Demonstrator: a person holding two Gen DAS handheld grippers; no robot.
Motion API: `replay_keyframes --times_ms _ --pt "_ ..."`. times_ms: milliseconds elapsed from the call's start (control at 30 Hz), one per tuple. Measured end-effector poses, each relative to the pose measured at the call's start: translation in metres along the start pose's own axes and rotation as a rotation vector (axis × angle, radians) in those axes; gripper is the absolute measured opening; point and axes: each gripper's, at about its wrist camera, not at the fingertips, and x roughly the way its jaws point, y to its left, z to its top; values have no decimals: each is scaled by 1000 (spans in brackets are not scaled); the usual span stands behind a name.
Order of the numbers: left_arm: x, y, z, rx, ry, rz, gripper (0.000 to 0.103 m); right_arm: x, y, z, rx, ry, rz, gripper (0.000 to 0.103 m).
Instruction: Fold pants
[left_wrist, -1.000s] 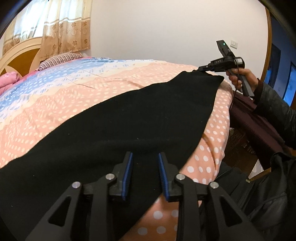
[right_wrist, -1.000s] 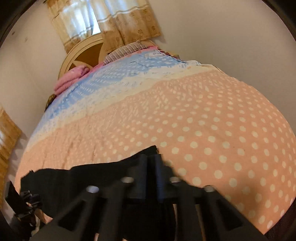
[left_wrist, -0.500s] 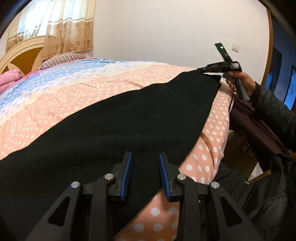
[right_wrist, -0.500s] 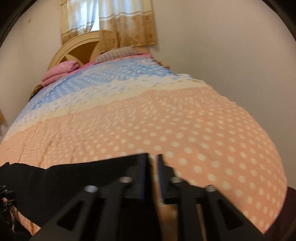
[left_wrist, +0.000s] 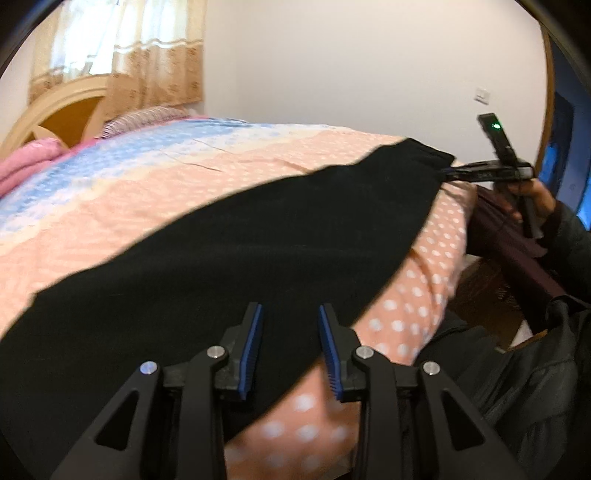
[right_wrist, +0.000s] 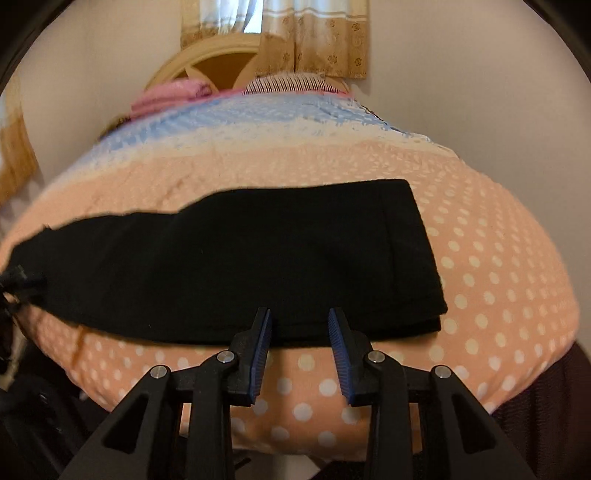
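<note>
Bed, dotted peach cover; black pants flat across near edge, folded lengthwise; left gripper spread, jaws just opened further, over pants, nothing pinched; right gripper spread at pants' near hem, just opened, pads clear of cloth; pink blanket by headboard.

Black claws; blue ribbed pads; silver screws; dark padded jacket sleeve.
</note>
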Motion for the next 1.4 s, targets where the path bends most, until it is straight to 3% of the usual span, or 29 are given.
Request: replay_keyframes --times_ms 33,100,167,300,400,500,600,733,867,967,1067,1133,1233,1400 --pt "-7 7 -1 -13 -15 19 42 -4 5 4 -10 -11 8 34" --pt "-21 24 -4 -45 -51 84 62 -12 18 12 -30 -48 63 34" --pt "-31 42 -11 -82 -64 147 66 -14 39 19 -57 -69 135 35" --pt "-36 72 -33 -155 -22 227 66 3 96 27 -134 -47 292 37" --pt "-36 75 -51 -164 1 231 66 20 135 22 -216 -17 326 37" --pt "-37 66 -57 -126 -9 250 66 37 169 8 -279 70 336 37" --pt "-44 65 -60 -111 -8 246 66 32 185 4 -361 45 272 39" --pt "-65 75 -64 -91 -15 314 66 16 198 18 -348 7 390 40" --pt "-100 112 -76 -180 -66 429 68 16 240 24 -411 -13 486 40" --pt "-115 146 -94 -264 -58 520 71 21 282 22 -495 -23 539 40" --pt "-115 163 -113 -319 -26 532 71 31 317 14 -539 15 575 40" --pt "-112 160 -119 -301 -42 531 71 45 333 5 -564 65 563 41" --pt "-111 158 -121 -291 -48 539 73 42 340 -1 -587 27 556 55" --pt "-118 154 -111 -314 -57 550 73 30 320 5 -543 18 545 55"
